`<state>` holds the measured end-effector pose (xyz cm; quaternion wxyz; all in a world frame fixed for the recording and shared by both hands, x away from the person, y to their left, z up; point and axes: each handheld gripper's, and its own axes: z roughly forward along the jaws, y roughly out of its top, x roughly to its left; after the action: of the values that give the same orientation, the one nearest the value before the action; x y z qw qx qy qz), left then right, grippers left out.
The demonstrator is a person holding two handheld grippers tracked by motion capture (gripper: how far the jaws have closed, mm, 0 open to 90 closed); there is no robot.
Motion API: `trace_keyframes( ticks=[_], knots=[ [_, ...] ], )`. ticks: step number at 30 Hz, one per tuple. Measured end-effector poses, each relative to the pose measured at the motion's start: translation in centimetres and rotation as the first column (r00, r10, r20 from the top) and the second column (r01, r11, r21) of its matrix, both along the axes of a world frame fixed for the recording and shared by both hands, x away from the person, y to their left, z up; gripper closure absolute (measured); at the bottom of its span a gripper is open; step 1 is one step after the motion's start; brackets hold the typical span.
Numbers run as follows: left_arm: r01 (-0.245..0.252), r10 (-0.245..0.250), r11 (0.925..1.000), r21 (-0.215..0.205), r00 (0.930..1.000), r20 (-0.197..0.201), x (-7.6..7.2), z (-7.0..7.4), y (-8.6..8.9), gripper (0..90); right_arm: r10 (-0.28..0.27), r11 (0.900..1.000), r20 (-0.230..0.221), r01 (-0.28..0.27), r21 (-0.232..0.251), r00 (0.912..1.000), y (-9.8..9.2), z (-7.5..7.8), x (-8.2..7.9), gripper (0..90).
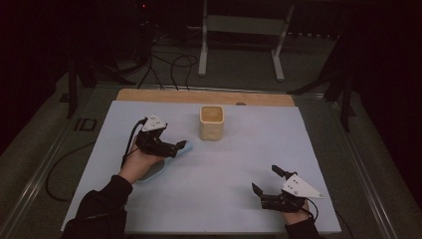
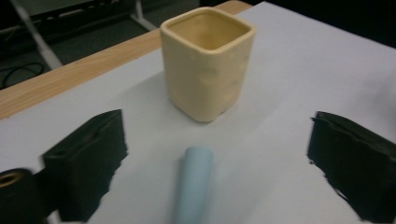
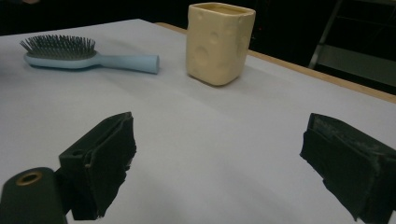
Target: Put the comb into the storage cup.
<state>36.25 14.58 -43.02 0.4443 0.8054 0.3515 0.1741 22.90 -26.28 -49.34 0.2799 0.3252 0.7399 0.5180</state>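
Observation:
A cream square cup (image 1: 212, 123) with dimpled sides stands upright on the far middle of the pale mat (image 1: 239, 159). A light blue hairbrush (image 1: 153, 171) lies left of the cup, bristles up, its handle (image 2: 194, 182) pointing toward the cup (image 2: 208, 60). My left gripper (image 1: 177, 148) hovers over the handle end, open; in the left gripper view the handle lies between the spread jaws (image 2: 217, 140), touching neither. My right gripper (image 1: 265, 178) rests open near the front right with nothing in it. Past its jaws (image 3: 222, 130), the right gripper view shows the hairbrush (image 3: 88, 58) and the cup (image 3: 219, 42).
A strip of wooden table top (image 1: 204, 96) shows beyond the mat's far edge. A white stand (image 1: 243, 35) and black cables (image 1: 169, 64) are on the floor behind the table. A metal rail (image 1: 40, 169) runs along the left side.

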Motion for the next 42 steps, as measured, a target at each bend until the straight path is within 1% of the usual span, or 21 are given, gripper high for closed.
trace_keyframes(
  ticks=[5, 7, 10, 11, 12, 16, 17, 18, 19, 21, 23, 24, 25, 27, 28, 30, 32, 36, 39, 41, 42],
  knots=[
    [-0.021, 0.023, 0.9992, 0.034, 0.9988, -0.043, 1.0, -1.0, -0.6, 15.3, 0.003, 1.000, 0.001, -0.003, 0.003, 1.0000, 0.0, 0.0, 0.0, 9.4],
    [-0.017, 0.019, 0.9995, 0.026, 0.9974, -0.069, 1.5, -1.4, -0.8, 16.6, 0.005, 1.000, 0.002, -0.005, -0.008, 1.0000, 0.1, 0.0, 0.0, 9.4],
    [-0.015, 0.017, 0.9994, 0.030, 0.9967, -0.080, 1.9, -2.0, -1.1, 20.7, 0.009, 1.000, -0.003, -0.009, 0.002, 1.0000, 0.1, -0.1, 0.0, 9.4],
    [-0.006, 0.008, 0.9997, 0.024, 0.9962, -0.086, 2.1, -2.2, -1.2, 23.6, 0.009, 1.000, -0.004, -0.009, 0.003, 0.9999, 0.1, 0.0, 0.0, 9.4],
    [-0.002, 0.004, 0.9997, 0.026, 0.9960, -0.089, 2.2, -2.3, -1.2, 29.5, 0.011, 1.000, 0.002, -0.011, -0.003, 0.9999, 0.1, -0.1, 0.0, 9.4],
    [-0.026, 0.030, 0.9987, 0.045, 0.9952, -0.093, 2.7, -3.0, -1.6, 33.1, 0.013, 1.000, -0.002, -0.013, 0.000, 0.9999, 0.1, -0.1, 0.1, 9.4],
    [-0.045, 0.052, 0.9969, 0.064, 0.9937, -0.099, 2.8, -3.2, -1.8, 34.3, 0.014, 1.000, 0.002, -0.014, -0.003, 0.9999, 0.1, -0.1, 0.0, 9.4],
    [-0.045, 0.052, 0.9969, 0.064, 0.9937, -0.099, 2.8, -3.2, -1.8, 35.2, 0.014, 1.000, 0.002, -0.014, -0.003, 0.9999, 0.1, -0.1, 0.0, 9.4],
    [-0.054, 0.063, 0.9950, 0.084, 0.9923, -0.107, 3.0, -3.4, -2.0, 35.2, 0.015, 1.000, 0.002, -0.015, -0.005, 0.9999, 0.1, -0.1, -0.1, 9.4],
    [-0.068, 0.079, 0.9927, 0.099, 0.9907, -0.111, 3.2, -3.6, -2.2, 40.4, 0.014, 1.000, 0.000, -0.014, 0.004, 0.9999, 0.1, 0.0, 0.0, 9.4],
    [-0.089, 0.103, 0.9892, 0.117, 0.9876, -0.119, 3.5, -3.8, -2.3, 47.1, 0.015, 1.000, 0.001, -0.015, -0.001, 0.9999, 0.1, 0.0, 0.0, 9.4],
    [-0.099, 0.116, 0.9859, 0.135, 0.9860, -0.121, 3.6, -3.9, -2.5, 50.3, 0.017, 1.000, 0.001, -0.017, -0.005, 0.9998, 0.1, -0.1, 0.0, 9.4],
    [-0.110, 0.130, 0.9819, 0.155, 0.9835, -0.126, 3.8, -4.0, -2.6, 52.3, 0.019, 1.000, 0.001, -0.019, -0.005, 0.9998, 0.1, -0.1, 0.0, 9.4],
    [-0.129, 0.155, 0.9775, 0.167, 0.9757, -0.155, 4.2, -4.4, -2.7, 59.4, 0.019, 1.000, 0.002, -0.019, -0.003, 0.9998, 0.1, -0.1, 0.0, 9.4],
    [-0.133, 0.162, 0.9763, 0.171, 0.9725, -0.168, 4.4, -4.6, -2.8, 59.4, 0.019, 1.000, 0.002, -0.019, -0.003, 0.9998, 0.1, -0.1, 0.0, 9.4],
    [-0.144, 0.178, 0.9710, 0.191, 0.9687, -0.173, 4.7, -5.0, -3.0, 62.3, 0.019, 1.000, 0.002, -0.019, -0.008, 0.9998, 0.1, -0.1, 0.0, 9.4],
    [-0.146, 0.180, 0.9707, 0.191, 0.9685, -0.173, 4.8, -5.2, -3.1, 65.2, 0.019, 1.000, 0.002, -0.019, 0.002, 0.9998, 0.1, -0.1, 0.0, 9.4],
    [-0.157, 0.195, 0.9651, 0.210, 0.9651, -0.175, 5.2, -5.5, -3.3, 69.8, 0.024, 1.000, 0.002, -0.024, -0.004, 0.9997, 0.1, -0.1, 0.0, 9.4],
    [-0.167, 0.207, 0.9645, 0.205, 0.9591, -0.193, 5.6, -5.7, -3.3, 74.3, 0.025, 1.000, 0.000, -0.025, 0.003, 0.9997, 0.1, -0.1, 0.0, 9.4],
    [-0.166, 0.207, 0.9644, 0.206, 0.9579, -0.199, 5.7, -5.7, -3.4, 78.5, 0.025, 1.000, 0.001, -0.025, -0.004, 0.9997, 0.1, -0.1, 0.0, 9.4],
    [-0.167, 0.212, 0.9617, 0.218, 0.9552, -0.206, 5.8, -5.8, -3.5, 78.5, 0.026, 1.000, 0.003, -0.026, -0.006, 0.9997, 0.1, -0.1, 0.0, 9.4]
  ],
)
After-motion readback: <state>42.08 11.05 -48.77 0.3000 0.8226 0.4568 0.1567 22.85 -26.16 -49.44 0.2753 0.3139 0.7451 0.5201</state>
